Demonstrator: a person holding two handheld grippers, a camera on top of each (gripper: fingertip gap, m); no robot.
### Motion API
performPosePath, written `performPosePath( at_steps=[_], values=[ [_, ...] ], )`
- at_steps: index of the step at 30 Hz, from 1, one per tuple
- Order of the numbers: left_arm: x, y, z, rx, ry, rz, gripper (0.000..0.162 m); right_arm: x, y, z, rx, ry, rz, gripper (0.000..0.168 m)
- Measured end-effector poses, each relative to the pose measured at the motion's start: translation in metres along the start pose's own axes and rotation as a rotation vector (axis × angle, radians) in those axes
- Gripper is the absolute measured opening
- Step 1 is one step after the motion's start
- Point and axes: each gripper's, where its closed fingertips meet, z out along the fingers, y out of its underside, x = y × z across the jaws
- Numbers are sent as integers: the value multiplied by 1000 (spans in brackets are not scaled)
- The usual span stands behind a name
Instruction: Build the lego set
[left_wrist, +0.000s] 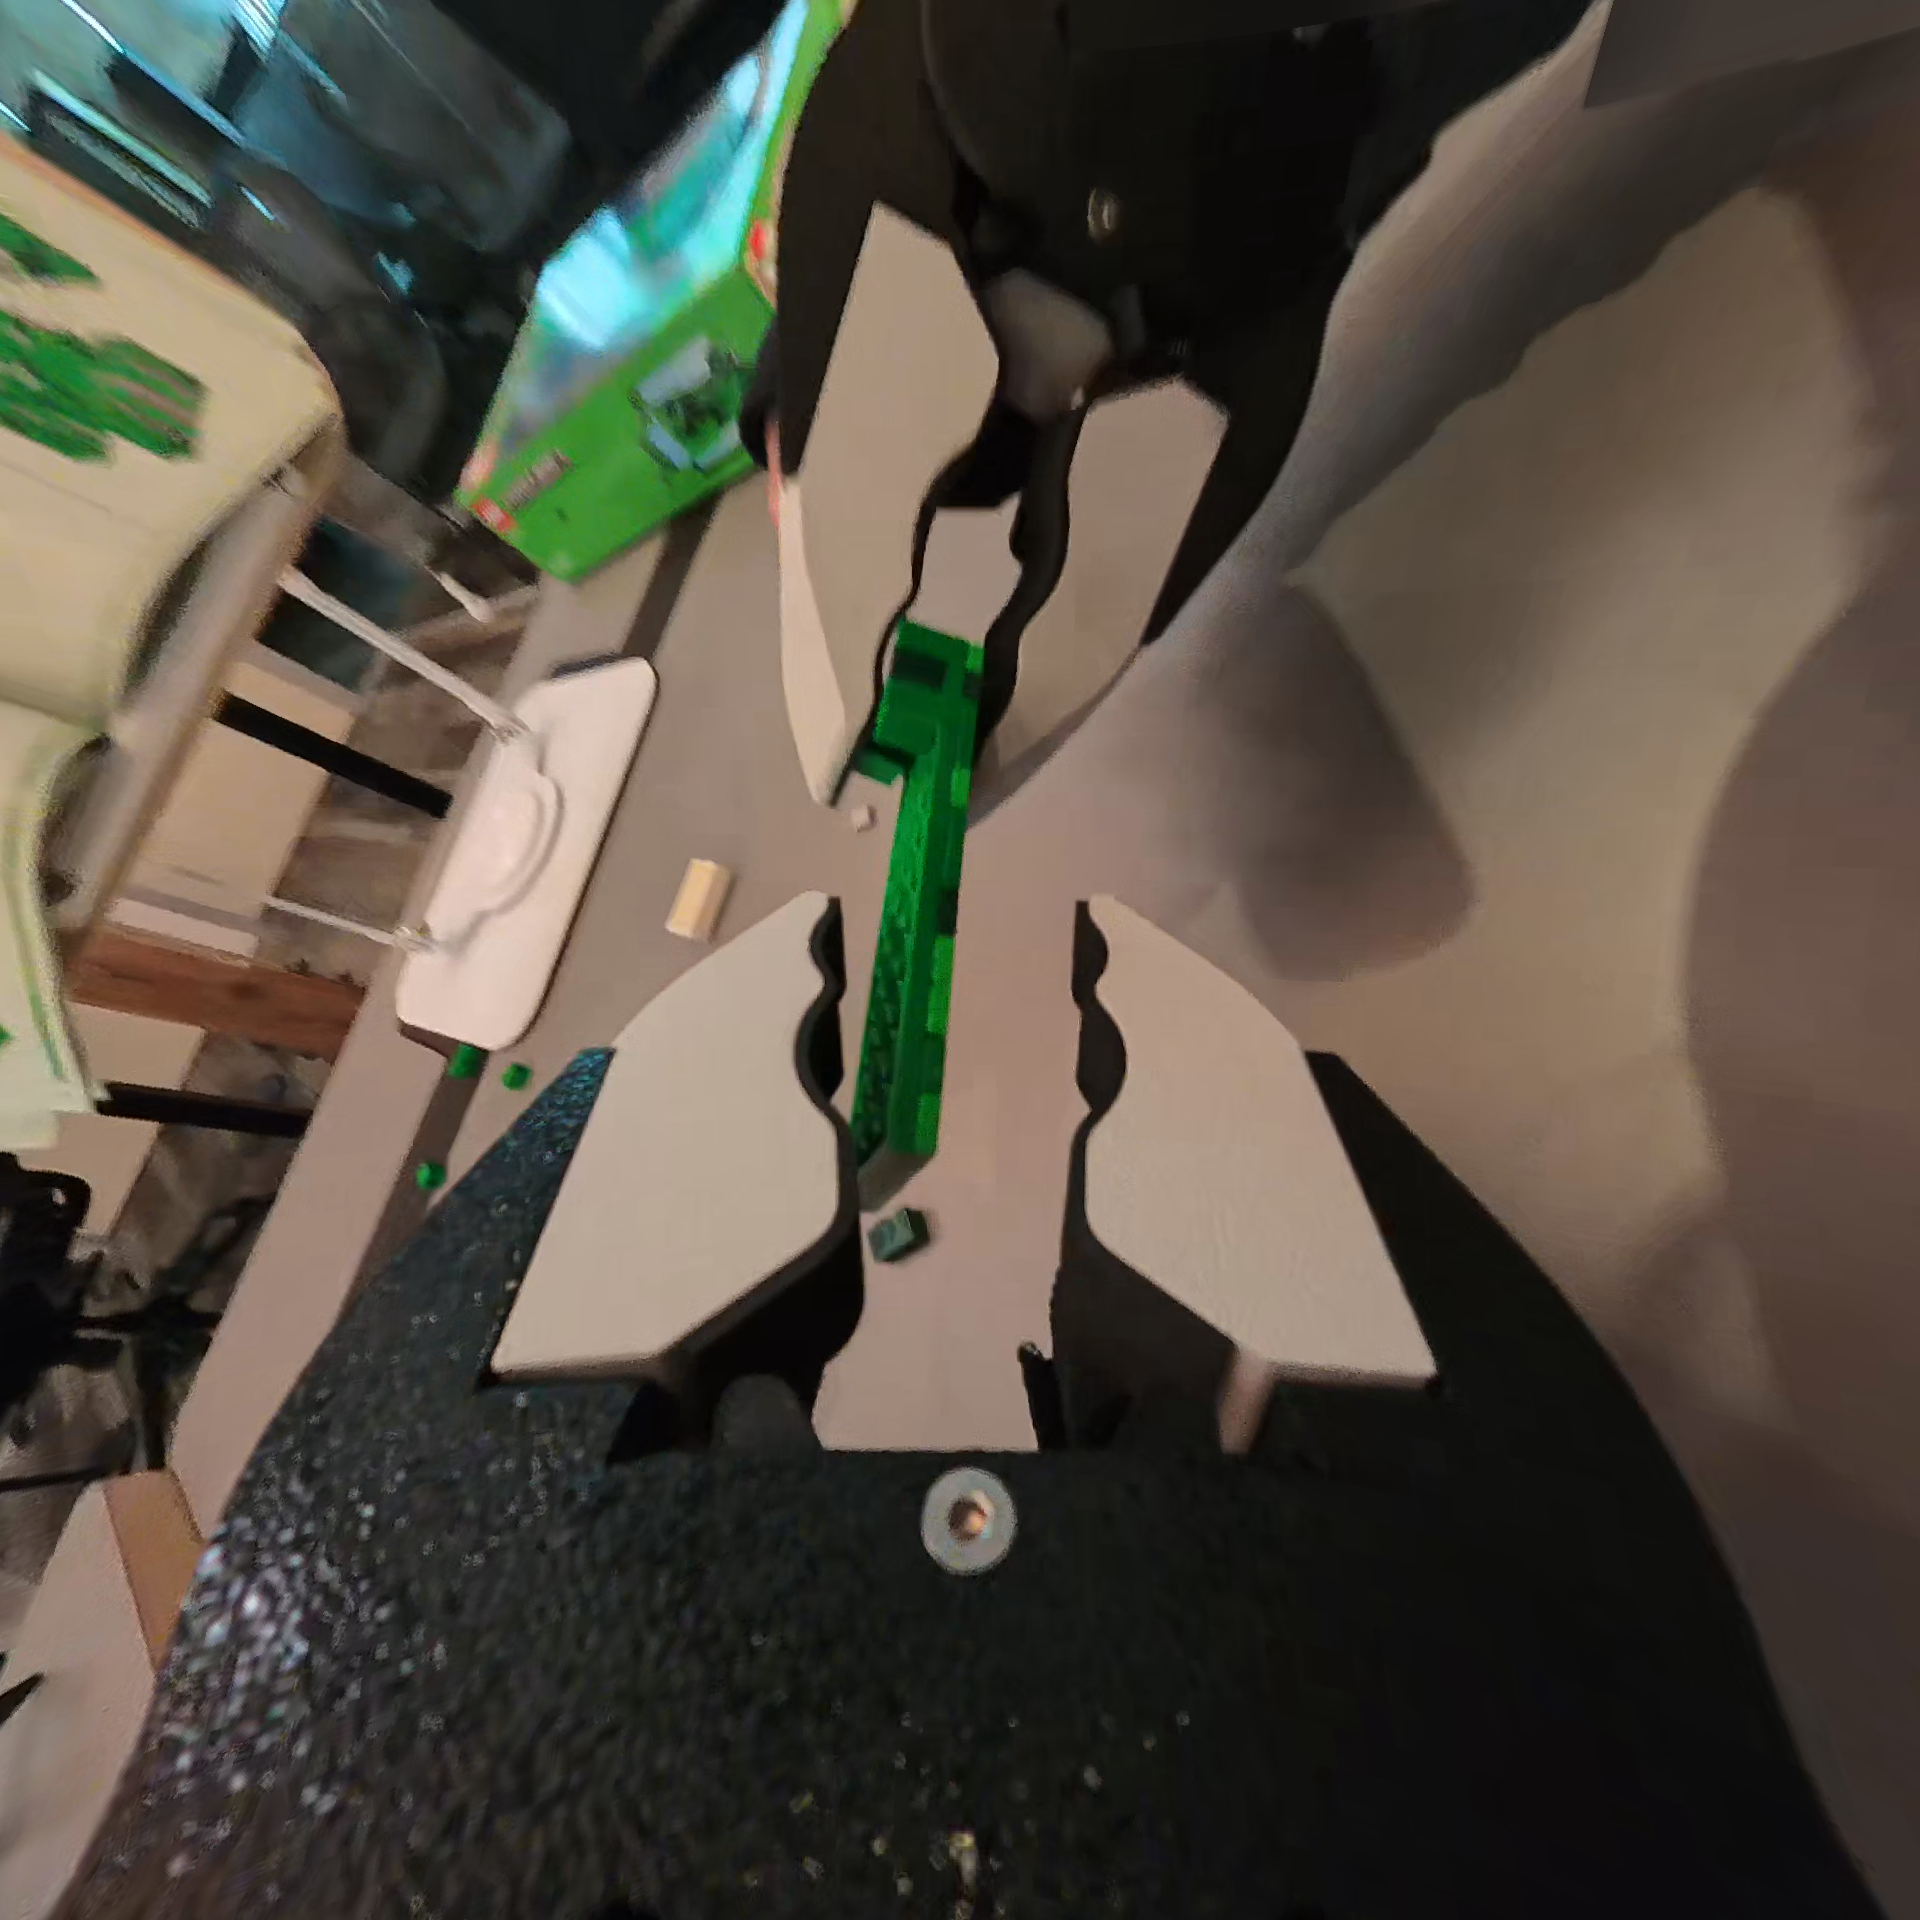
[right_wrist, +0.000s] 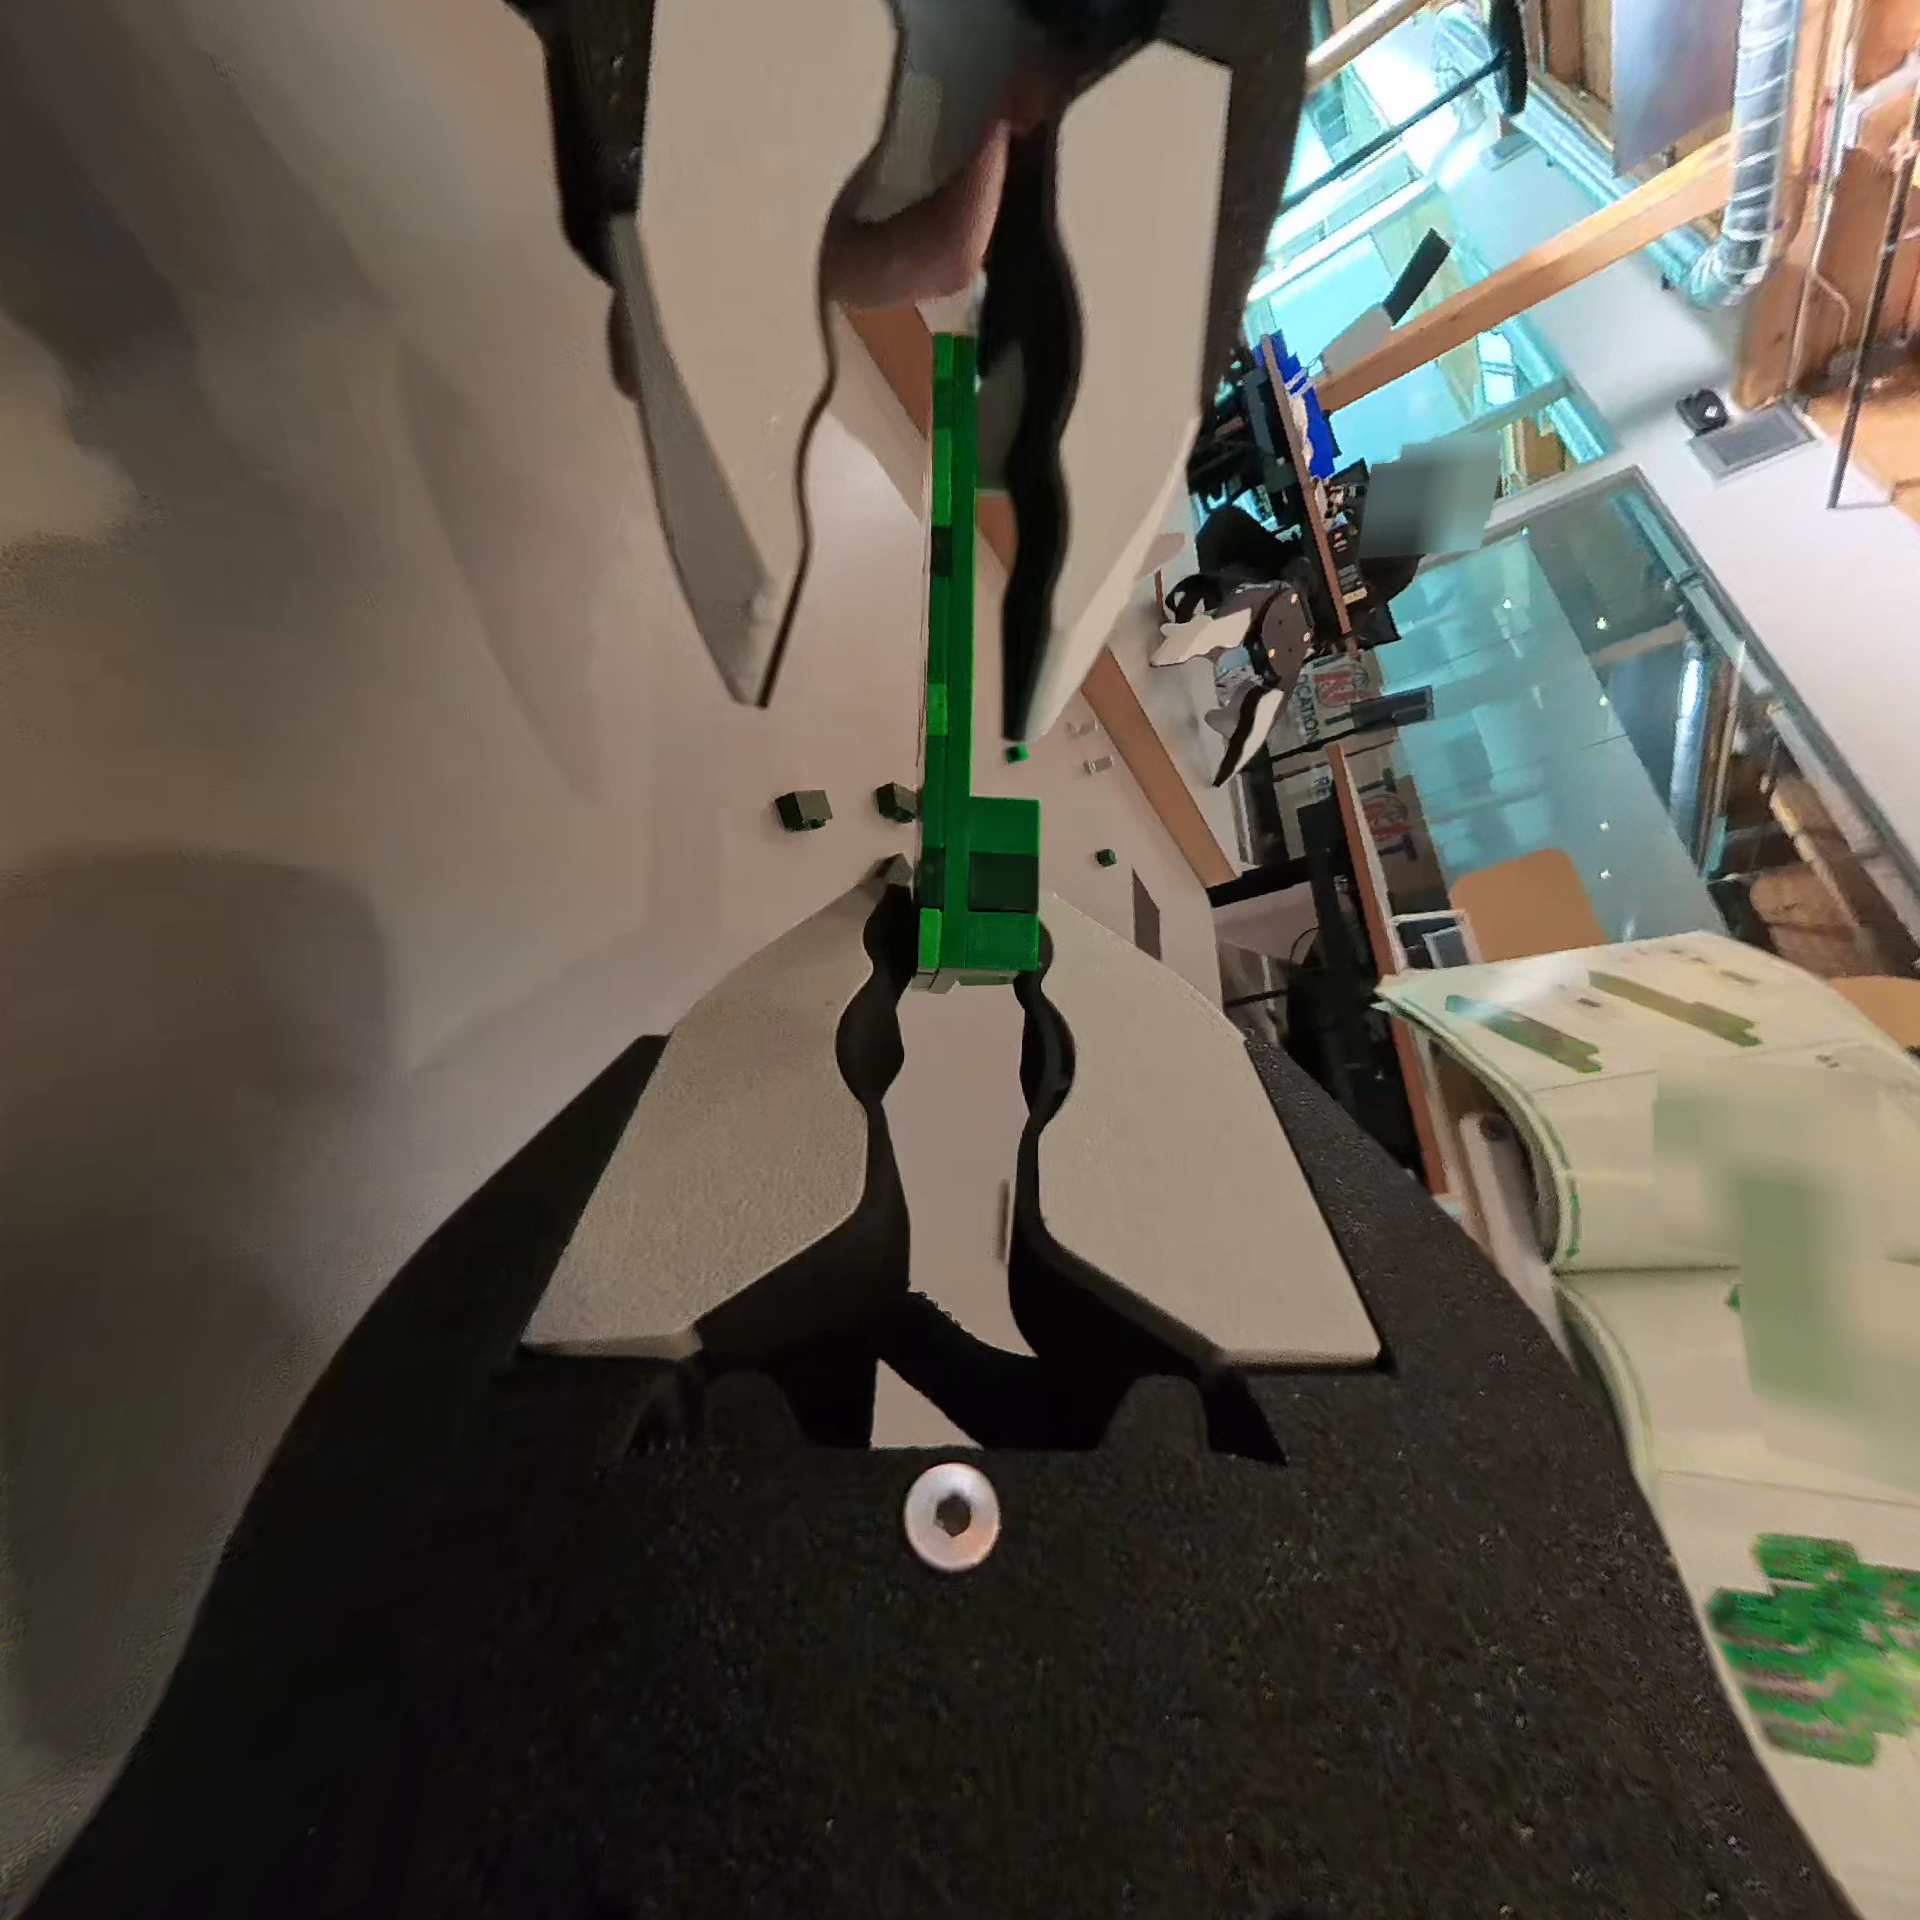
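While mid-assembly, held green lego strip (left_wrist: 914, 935) edge-on over tabletop (left_wrist: 1039, 831), clamped at stepped end by right gripper (right_wrist: 971, 935), narrow. Straddled other end with left gripper (left_wrist: 956, 914), wide, not pinching; contact with one finger unclear. Judged step: steadying strip before adding a brick. Needed next: close left on strip, free right, fetch loose dark green brick (left_wrist: 899, 1236) off tabletop, seat studs square.
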Motion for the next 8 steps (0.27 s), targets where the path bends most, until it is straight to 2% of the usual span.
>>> performPosePath(
  at_steps=[3,5,8],
  values=[
    [-3,-12,-6,48,-35,32,33,4,-5,-4,15,5,-30,19],
    [-2,-14,-8,43,-41,82,12,4,-11,-8,36,-10,-37,19],
    [-5,-24,-14,74,-109,206,6,8,-21,-14,80,-7,-27,19]
  ],
)
